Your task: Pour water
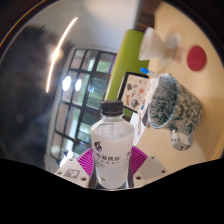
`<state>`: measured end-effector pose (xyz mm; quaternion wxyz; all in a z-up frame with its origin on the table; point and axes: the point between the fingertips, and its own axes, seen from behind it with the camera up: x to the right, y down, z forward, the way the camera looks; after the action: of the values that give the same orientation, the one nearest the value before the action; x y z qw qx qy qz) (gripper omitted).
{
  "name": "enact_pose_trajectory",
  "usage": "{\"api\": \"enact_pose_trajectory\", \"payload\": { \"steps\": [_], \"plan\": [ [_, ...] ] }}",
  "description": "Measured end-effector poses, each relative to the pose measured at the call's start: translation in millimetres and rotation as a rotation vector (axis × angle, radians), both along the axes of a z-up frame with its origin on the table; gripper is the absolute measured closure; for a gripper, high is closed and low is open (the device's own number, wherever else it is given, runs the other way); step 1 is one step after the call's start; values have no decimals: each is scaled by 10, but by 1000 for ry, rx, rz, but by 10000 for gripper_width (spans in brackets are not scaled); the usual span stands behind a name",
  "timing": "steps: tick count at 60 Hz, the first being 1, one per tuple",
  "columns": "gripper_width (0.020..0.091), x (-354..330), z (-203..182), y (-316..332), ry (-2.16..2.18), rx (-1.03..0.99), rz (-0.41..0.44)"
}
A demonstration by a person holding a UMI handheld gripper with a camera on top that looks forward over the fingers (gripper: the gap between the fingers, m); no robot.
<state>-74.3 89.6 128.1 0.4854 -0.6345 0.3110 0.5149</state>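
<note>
Jaws of the gripper (110, 165): closed on the water bottle (111, 143), long axis upright between the pads; watering can (175, 105) ahead and right, apart.

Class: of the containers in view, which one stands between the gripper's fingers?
The black-capped water bottle, between the pink-padded fingers; the speckled mug stands beyond them.

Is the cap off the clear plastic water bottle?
No, the clear plastic water bottle, standing between the gripper's jaws, has its black screw cap sitting on top.
</note>
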Motion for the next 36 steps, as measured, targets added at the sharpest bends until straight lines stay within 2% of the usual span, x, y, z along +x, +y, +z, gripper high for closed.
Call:
{"api": "enact_pose_trajectory", "payload": {
  "steps": [6, 7, 16, 17, 18, 28, 36],
  "plan": [
    [673, 137, 118, -8, 280, -32, -6],
    [672, 86, 213, 51, 332, -51, -31],
    [659, 245, 463, 18, 713, -47, -15],
    [660, 259, 517, -164, 732, -43, 8],
    [659, 226, 583, 74, 758, -52, -21],
    [659, 268, 656, 17, 882, -62, -21],
    [659, 167, 621, -11, 767, -62, -1]
  ]
}}
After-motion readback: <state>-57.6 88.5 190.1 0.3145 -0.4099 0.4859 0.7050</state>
